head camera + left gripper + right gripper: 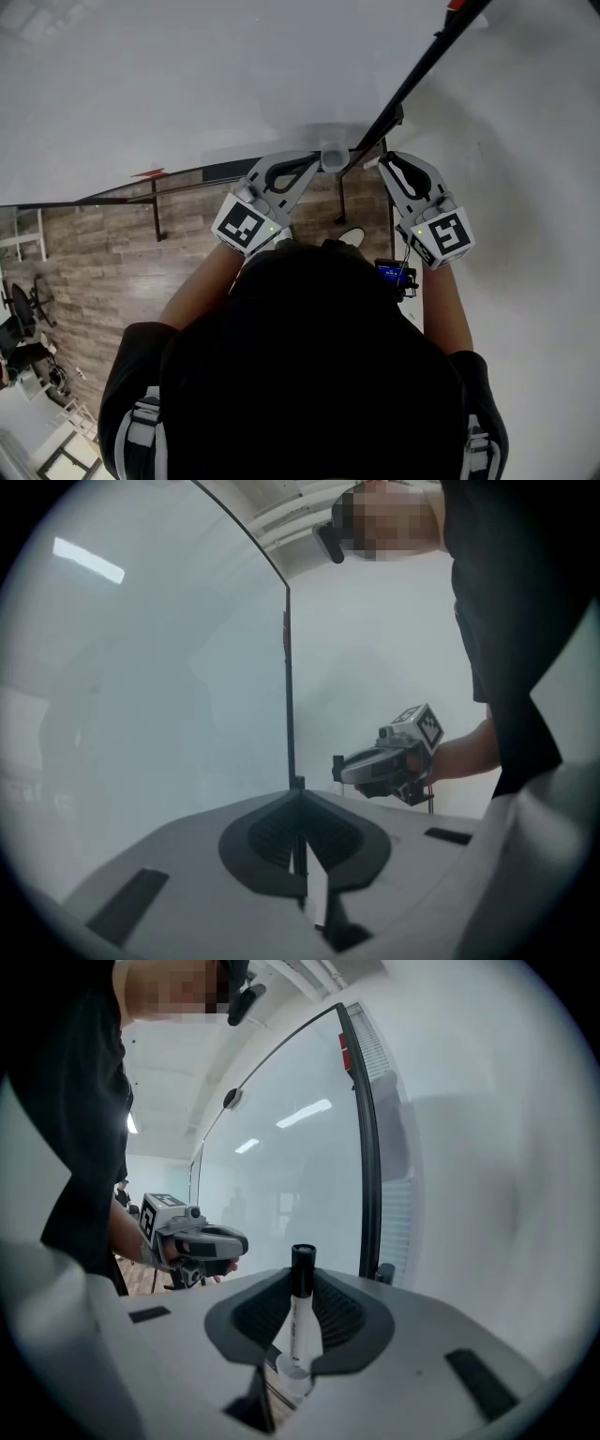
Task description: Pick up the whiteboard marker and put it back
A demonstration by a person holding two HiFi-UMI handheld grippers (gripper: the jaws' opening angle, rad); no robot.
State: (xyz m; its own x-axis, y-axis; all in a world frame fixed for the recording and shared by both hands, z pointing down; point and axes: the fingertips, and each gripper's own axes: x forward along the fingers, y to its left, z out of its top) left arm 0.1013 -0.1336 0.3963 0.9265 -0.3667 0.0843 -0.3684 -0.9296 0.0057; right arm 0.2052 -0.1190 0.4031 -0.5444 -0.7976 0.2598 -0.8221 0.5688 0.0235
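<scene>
Currently the right gripper [298, 1283] clamps the marker [298, 1330] upright, black cap at 12 o'clock, facing the whiteboard [281, 1138]. At its 9 o'clock, the left gripper [300, 808] has its jaws together, empty.

Brown wood-plank floor [103, 253] down there, black chairs [21, 319] parked off left, plain white wall [534, 141] on the right side.

Wood-plank floor [103, 253]; black whiteboard stand legs [157, 220] on it; office chair [21, 314] at left edge.
</scene>
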